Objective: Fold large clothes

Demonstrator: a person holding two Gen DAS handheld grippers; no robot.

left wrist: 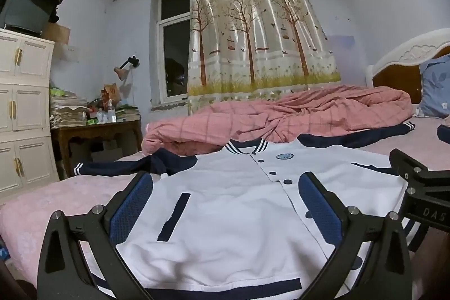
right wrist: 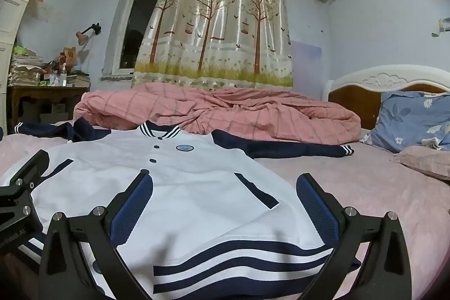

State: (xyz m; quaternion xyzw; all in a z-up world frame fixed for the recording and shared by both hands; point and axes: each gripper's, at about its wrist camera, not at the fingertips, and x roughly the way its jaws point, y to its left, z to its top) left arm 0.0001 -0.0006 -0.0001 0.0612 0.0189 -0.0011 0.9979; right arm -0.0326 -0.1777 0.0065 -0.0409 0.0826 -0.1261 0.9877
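A white baseball jacket [left wrist: 225, 204] with navy sleeves, striped collar and striped hem lies flat, front up, on the pink bed; it also shows in the right wrist view [right wrist: 180, 187]. Both sleeves are spread out sideways. My left gripper [left wrist: 225, 179] is open, its blue-padded fingers wide apart just above the jacket's left half near the hem. My right gripper [right wrist: 225, 179] is open above the jacket's right hem corner. Each gripper shows at the edge of the other's view: the right one [left wrist: 422, 187], the left one [right wrist: 19, 196]. Neither holds cloth.
A crumpled pink checked quilt [left wrist: 281, 114] lies behind the jacket. A blue flowered pillow [right wrist: 407, 120] and the headboard [right wrist: 393, 80] are at the right. A cluttered wooden table [left wrist: 98, 128] and white cabinet [left wrist: 22, 108] stand left of the bed.
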